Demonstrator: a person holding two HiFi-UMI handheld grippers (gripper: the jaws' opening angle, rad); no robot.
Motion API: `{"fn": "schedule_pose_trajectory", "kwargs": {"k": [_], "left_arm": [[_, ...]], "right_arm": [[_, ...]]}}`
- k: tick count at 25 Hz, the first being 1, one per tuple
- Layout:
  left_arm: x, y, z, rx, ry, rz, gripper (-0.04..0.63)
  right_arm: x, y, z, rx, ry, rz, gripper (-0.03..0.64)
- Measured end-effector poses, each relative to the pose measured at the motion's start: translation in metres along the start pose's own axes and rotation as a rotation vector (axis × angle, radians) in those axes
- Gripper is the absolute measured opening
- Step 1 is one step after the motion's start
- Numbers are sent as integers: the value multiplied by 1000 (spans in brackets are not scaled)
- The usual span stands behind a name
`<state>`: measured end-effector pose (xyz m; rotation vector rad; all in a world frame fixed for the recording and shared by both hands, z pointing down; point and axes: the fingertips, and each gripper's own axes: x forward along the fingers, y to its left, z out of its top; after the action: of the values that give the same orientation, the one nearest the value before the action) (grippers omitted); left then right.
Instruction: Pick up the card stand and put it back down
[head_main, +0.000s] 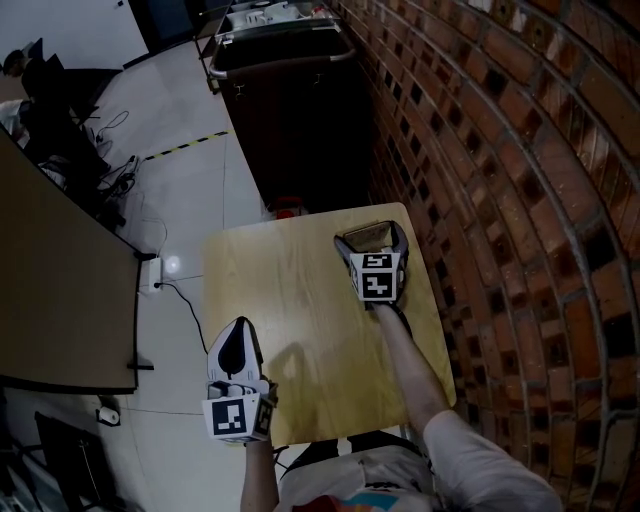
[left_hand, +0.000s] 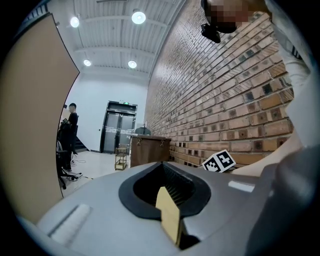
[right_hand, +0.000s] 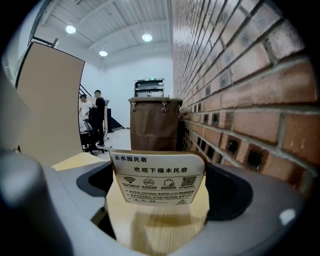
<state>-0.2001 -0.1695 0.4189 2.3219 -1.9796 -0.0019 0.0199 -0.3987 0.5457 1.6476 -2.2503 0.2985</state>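
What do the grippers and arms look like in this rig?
The left gripper and right gripper match: grey-white shells, black inside, each with a marker cube of black-and-white squares. No cables visible. Arms bare below a short white sleeve.

The card stand (right_hand: 157, 180) is a pale wooden base holding an upright white card printed with text, small icons and a QR code. It is at the table's (head_main: 290, 330) far right, its base filling the gap between the right gripper's (head_main: 371, 238) jaws.
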Motion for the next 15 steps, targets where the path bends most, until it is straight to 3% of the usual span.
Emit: {"fn": "schedule_pose_trajectory", "kwargs": {"k": [12,15], "left_arm": [[-19,-25,43,26,-116,-34,3],[-24,-29,59,39,-157,-39,3]], "right_arm": [[-181,54,73,-60,-288,79,555],[-215,63,83,-16,-338,93,548]]}}
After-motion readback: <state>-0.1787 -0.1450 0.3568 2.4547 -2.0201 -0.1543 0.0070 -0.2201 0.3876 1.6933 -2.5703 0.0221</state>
